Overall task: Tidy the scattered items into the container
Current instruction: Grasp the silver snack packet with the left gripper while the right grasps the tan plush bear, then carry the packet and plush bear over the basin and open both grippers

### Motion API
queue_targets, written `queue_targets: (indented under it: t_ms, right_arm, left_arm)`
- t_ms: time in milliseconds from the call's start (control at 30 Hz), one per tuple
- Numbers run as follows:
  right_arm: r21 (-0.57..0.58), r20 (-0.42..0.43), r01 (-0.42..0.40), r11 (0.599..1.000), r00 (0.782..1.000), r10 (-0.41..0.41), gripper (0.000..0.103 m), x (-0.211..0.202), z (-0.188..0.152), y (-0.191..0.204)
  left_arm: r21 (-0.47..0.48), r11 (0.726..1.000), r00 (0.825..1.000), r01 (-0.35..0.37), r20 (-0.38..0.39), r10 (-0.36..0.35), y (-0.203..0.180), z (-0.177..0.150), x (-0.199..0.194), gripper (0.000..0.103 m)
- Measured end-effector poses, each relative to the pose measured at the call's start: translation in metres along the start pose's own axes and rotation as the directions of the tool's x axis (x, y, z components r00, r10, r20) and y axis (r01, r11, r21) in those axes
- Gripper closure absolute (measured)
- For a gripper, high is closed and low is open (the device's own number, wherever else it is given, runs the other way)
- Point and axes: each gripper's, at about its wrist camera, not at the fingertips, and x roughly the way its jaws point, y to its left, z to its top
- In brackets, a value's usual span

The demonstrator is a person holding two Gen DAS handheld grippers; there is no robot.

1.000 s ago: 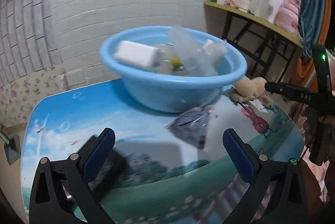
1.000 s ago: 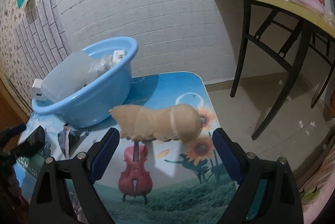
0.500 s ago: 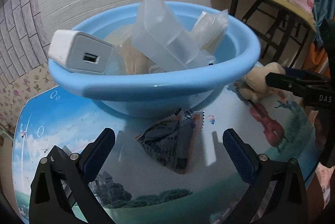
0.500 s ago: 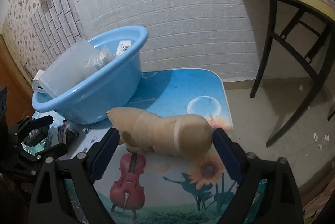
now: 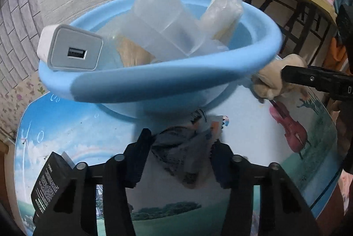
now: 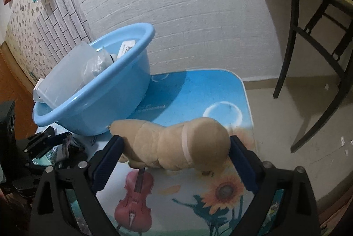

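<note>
A light blue basin (image 5: 167, 79) stands on the picture-printed table and holds a white USB charger (image 5: 70, 48), a clear plastic box (image 5: 163, 22) and a clear packet (image 5: 220, 17). My left gripper (image 5: 181, 152) is shut on a dark crinkled snack packet (image 5: 183, 154) just in front of the basin. My right gripper (image 6: 174, 152) is shut on a tan plush caterpillar toy (image 6: 174, 147), held over the table right of the basin (image 6: 99, 103). The toy also shows in the left wrist view (image 5: 273, 79).
A black box (image 5: 50, 183) lies on the table (image 5: 66, 125) at the left of my left gripper. A dark-legged side table (image 6: 308, 22) with cups and bottles stands at the right by the white brick wall. The table edge drops to the floor at the right.
My left gripper has moved in and closed on the snack packet. My right gripper has closed on the plush toy and drawn nearer the basin.
</note>
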Motion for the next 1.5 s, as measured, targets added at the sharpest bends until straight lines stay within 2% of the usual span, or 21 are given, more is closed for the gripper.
queue_targets:
  t_ms: [133, 267, 367, 467, 533, 600, 667, 767, 833, 867, 933, 967, 1000, 1200, 1500]
  right_arm:
    - [0.018, -0.027, -0.087, 0.996, 0.996, 0.088, 0.008, -0.007, -0.009, 0.004]
    - [-0.030, -0.040, -0.095, 0.995, 0.995, 0.094, 0.008, -0.018, -0.022, 0.018]
    - [-0.044, -0.051, -0.153, 0.987, 0.987, 0.150, 0.008, -0.031, -0.031, 0.029]
    - [-0.074, -0.009, -0.201, 0.977, 0.980, 0.200, 0.011, -0.053, -0.038, 0.039]
    - [-0.065, 0.050, -0.177, 0.982, 0.982, 0.180, 0.011, -0.066, -0.041, 0.039]
    - [-0.048, 0.061, -0.119, 0.992, 0.991, 0.122, 0.011, -0.066, -0.038, 0.035]
    - [-0.026, 0.039, -0.052, 0.998, 0.998, 0.053, 0.011, -0.057, -0.036, 0.028]
    - [-0.016, 0.016, -0.055, 0.998, 0.998, 0.055, 0.011, -0.048, -0.034, 0.023]
    - [-0.005, -0.012, -0.021, 1.000, 1.000, 0.021, 0.013, -0.040, -0.033, 0.024]
    - [-0.006, -0.021, -0.017, 1.000, 1.000, 0.017, 0.019, -0.036, -0.034, 0.024]
    - [0.003, -0.041, -0.025, 1.000, 0.999, 0.025, 0.040, -0.029, -0.034, 0.027]
    - [0.011, -0.060, -0.041, 0.999, 0.997, 0.042, 0.057, -0.024, -0.035, 0.028]
    - [0.021, -0.081, -0.053, 0.998, 0.995, 0.055, 0.057, -0.021, -0.037, 0.028]
    - [0.011, -0.067, -0.020, 1.000, 0.998, 0.021, 0.059, -0.035, -0.045, 0.034]
    - [-0.017, 0.097, -0.004, 1.000, 0.995, 0.005, 0.059, -0.100, -0.050, 0.061]
  left_arm:
    - [0.009, 0.999, 0.999, 0.036, 0.001, -0.036, -0.003, -0.006, -0.009, 0.058]
    - [-0.016, 0.998, 0.999, 0.054, 0.004, -0.053, 0.007, -0.012, -0.019, 0.058]
    - [-0.033, 0.998, 0.999, 0.046, 0.018, -0.045, 0.018, -0.018, -0.031, 0.059]
    - [-0.057, 0.998, 0.999, 0.032, 0.033, -0.030, 0.035, -0.027, -0.042, 0.058]
    - [-0.072, 0.997, 0.999, 0.021, 0.040, -0.018, 0.047, -0.034, -0.048, 0.059]
    - [-0.091, 0.996, 0.999, 0.011, 0.045, -0.007, 0.054, -0.037, -0.052, 0.059]
    - [-0.106, 0.994, 0.999, 0.009, 0.052, -0.004, 0.061, -0.039, -0.056, 0.059]
    - [-0.121, 0.993, 0.998, 0.007, 0.064, 0.001, 0.068, -0.043, -0.064, 0.059]
    - [-0.129, 0.992, 0.997, 0.005, 0.072, 0.004, 0.071, -0.046, -0.070, 0.058]
    - [-0.132, 0.991, 0.997, 0.003, 0.076, 0.007, 0.073, -0.047, -0.072, 0.058]
    - [-0.138, 0.990, 0.996, 0.002, 0.086, 0.010, 0.076, -0.047, -0.076, 0.059]
    - [-0.142, 0.990, 0.996, 0.003, 0.092, 0.010, 0.074, -0.047, -0.077, 0.059]
    - [-0.146, 0.989, 0.995, 0.003, 0.096, 0.011, 0.076, -0.048, -0.079, 0.058]
    - [-0.162, 0.987, 0.992, 0.006, 0.123, 0.015, 0.080, -0.053, -0.092, 0.059]
    - [-0.188, 0.982, 0.982, 0.031, 0.190, 0.006, 0.085, -0.055, -0.121, 0.059]
